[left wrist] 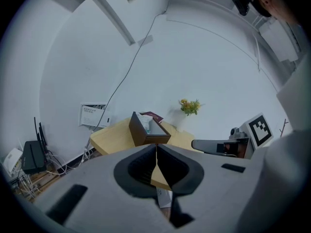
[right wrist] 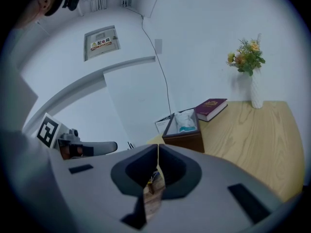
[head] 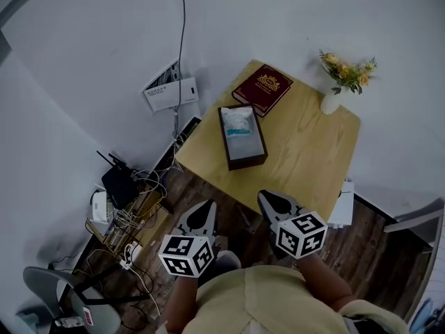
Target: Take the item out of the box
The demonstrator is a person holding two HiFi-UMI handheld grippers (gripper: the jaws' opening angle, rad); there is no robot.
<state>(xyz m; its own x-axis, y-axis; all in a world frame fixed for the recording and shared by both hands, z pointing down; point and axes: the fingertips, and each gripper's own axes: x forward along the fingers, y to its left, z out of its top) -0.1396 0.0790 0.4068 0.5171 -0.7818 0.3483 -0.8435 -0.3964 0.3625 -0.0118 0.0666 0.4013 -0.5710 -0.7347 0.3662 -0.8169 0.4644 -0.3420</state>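
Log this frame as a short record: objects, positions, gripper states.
box: dark brown, open-topped, on the wooden table
item: pale packet lying inside the box
book: red, beside the box's far end
vase: white, with flowers, at a table corner
left gripper: shut, empty, short of the box
right gripper: shut, empty, short of the box

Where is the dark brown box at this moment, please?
In the head view the box sits on the wooden table, near its left edge, next to the red book.
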